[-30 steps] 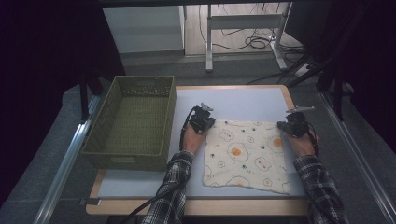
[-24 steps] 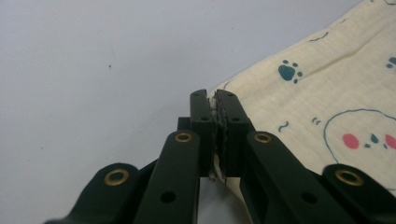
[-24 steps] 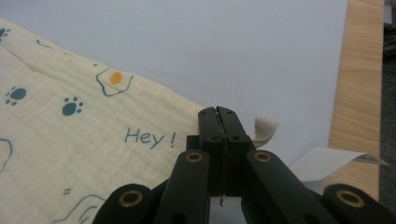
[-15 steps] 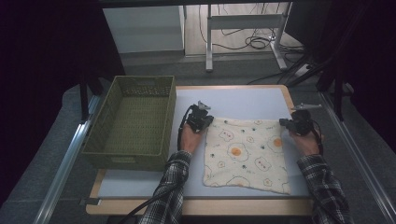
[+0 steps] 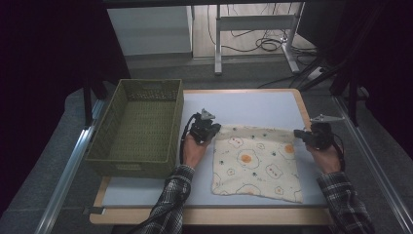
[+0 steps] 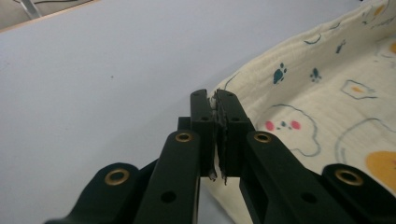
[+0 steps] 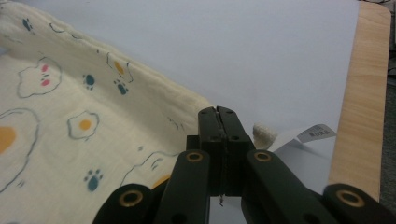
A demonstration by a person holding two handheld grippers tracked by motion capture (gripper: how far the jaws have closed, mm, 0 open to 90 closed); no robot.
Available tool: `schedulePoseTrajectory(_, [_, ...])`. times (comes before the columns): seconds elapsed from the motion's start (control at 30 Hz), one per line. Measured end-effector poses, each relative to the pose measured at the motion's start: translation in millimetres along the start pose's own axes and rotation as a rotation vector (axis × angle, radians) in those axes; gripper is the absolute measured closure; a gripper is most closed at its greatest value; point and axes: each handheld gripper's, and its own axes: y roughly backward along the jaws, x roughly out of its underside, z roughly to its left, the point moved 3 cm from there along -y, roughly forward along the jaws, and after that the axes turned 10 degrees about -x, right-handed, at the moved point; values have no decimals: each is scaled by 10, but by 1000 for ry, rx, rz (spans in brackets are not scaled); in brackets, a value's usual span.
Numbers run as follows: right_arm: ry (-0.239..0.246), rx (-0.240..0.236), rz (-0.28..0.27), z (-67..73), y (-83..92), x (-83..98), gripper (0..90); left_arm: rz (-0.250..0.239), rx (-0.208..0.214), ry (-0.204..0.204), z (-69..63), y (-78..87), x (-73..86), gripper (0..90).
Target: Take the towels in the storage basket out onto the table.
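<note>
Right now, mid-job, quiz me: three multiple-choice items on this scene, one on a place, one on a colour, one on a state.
1. Where does the basket stand?
A. to the left of the cloth
B. on top of the cloth
C. to the right of the cloth

2. What colour is the basket?
A. red
B. olive green
C. white

3. How do the left gripper and the right gripper stand?
A. both wide open above the cloth
B. each shut on a far corner of the cloth
C. both inside the basket

Answers:
1 A, the high view shows it left of the cloth.
2 B, its woven walls are olive green.
3 B, each gripper view shows jaws pinched on fabric.
</note>
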Motion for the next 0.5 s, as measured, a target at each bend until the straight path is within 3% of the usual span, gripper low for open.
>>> schedulePoseTrajectory(0.23, [9, -19, -18, 124, 183, 151, 900, 0, 23, -27, -140, 110, 128, 870])
schedulePoseTrajectory(0.5, [34, -24, -24, 277, 355, 266, 900, -23, 54, -28, -239, 258, 254, 869])
